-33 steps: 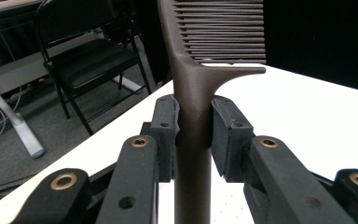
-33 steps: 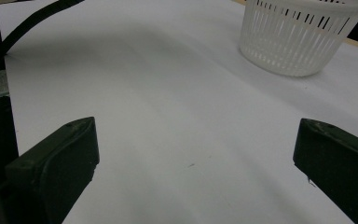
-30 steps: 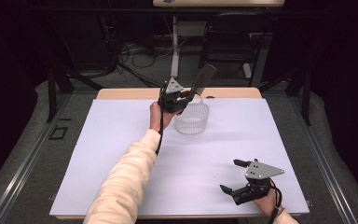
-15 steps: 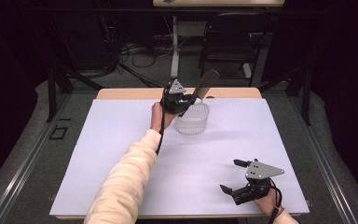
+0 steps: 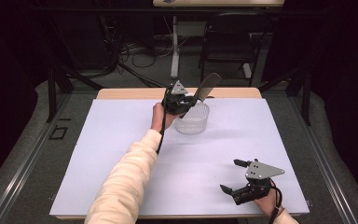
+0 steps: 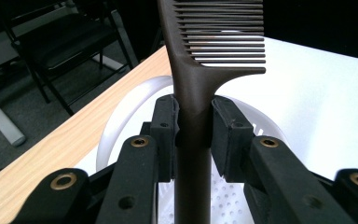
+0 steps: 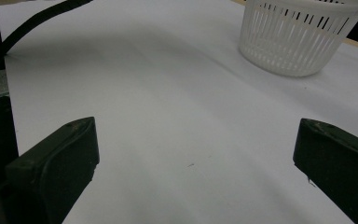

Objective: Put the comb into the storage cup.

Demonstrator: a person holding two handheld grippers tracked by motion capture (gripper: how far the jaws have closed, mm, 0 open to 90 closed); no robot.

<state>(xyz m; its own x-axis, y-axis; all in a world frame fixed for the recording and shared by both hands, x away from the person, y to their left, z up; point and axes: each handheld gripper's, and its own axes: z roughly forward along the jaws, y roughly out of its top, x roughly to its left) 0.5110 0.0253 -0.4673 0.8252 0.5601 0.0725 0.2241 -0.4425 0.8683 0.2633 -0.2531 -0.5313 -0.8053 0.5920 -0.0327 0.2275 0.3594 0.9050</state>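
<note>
Nearest me, my right gripper (image 5: 243,176) sits low at the near right corner of the white sheet (image 5: 121,140), jaws spread wide with nothing between them, so I judge it idle. Farther out, my left gripper (image 5: 186,100) pinches the dark comb (image 6: 193,88) by its handle, teeth tilted up and away, above the near rim of the white slotted basket (image 7: 303,35) at the far middle. I read this as placing the comb; next I'd lower it inside and release.
</note>
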